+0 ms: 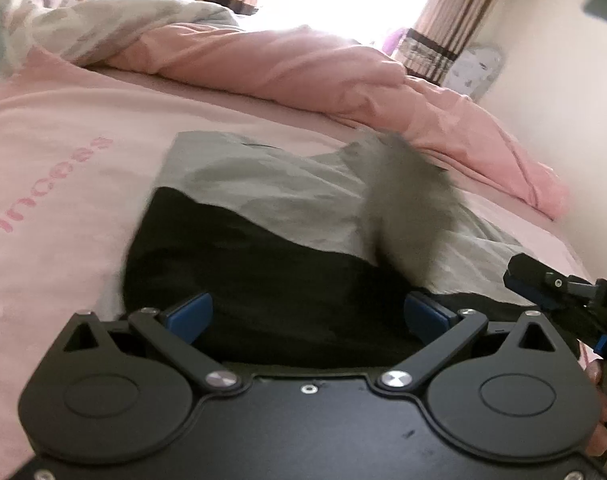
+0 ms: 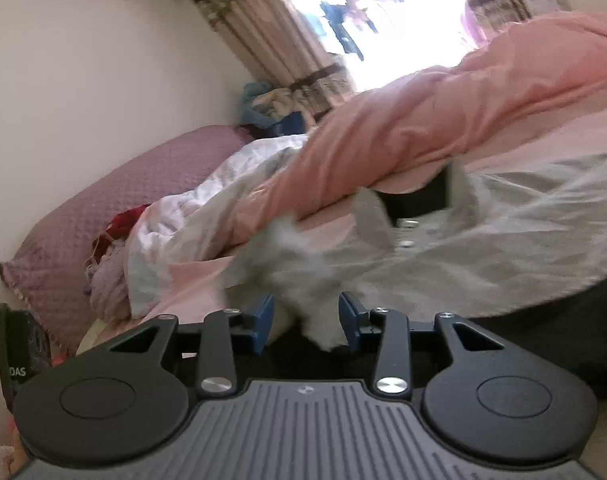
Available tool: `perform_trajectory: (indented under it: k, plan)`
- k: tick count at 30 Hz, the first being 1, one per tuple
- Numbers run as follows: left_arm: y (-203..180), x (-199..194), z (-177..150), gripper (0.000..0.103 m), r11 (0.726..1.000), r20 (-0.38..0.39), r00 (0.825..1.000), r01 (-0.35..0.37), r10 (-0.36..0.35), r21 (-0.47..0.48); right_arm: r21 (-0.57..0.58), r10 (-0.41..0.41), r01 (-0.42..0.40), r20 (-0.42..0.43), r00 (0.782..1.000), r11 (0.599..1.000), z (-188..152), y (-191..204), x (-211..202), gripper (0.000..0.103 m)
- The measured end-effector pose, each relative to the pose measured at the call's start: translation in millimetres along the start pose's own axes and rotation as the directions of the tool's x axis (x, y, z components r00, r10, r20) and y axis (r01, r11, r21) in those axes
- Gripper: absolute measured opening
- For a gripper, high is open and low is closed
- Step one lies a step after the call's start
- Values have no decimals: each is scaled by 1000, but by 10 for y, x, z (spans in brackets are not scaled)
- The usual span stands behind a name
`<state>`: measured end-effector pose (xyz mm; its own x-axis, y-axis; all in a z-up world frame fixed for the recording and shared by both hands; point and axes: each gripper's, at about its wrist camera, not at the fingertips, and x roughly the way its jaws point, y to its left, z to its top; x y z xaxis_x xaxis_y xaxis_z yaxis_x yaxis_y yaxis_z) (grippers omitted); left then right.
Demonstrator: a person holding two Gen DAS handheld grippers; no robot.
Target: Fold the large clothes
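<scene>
My left gripper (image 1: 307,316) gapes wide over the grey-and-black jacket (image 1: 263,208) lying on the pink bed sheet (image 1: 63,168); my right gripper (image 2: 305,318), narrower, surrounds its blurred grey sleeve (image 2: 299,280). Folding looks barely begun.

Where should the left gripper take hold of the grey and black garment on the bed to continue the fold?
Probably the black hem edge of the garment, on its left corner beside the pink sheet. That edge lies flat and free in front of the open left gripper, so a low approach from the near side would slide one finger under it. The right gripper has grey fabric between its open fingers.
</scene>
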<state>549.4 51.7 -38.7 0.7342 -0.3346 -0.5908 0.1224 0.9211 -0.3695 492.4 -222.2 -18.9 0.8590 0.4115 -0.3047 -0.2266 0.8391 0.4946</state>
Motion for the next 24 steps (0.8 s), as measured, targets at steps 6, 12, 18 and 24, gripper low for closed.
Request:
perform_trajectory:
  k: [6, 12, 18, 24]
  plan:
    - [-181, 183, -12, 103, 1000, -3, 1000, 13, -12, 23, 64, -173, 171, 26, 985, 983, -5, -567, -536, 47]
    - [-63, 410, -10, 103, 997, -33, 998, -58, 56, -58, 166, -281, 271, 43, 959, 948, -70, -1085, -960, 52]
    - [-10, 517, 69, 23, 995, -52, 998, -49, 44, -88, 246, -300, 284, 32, 953, 927, -97, -1242, -923, 53]
    - [-16, 166, 278, 11, 997, 105, 994, 42, -35, -62, 207, -319, 297, 82, 944, 932, 25, -1159, -983, 53]
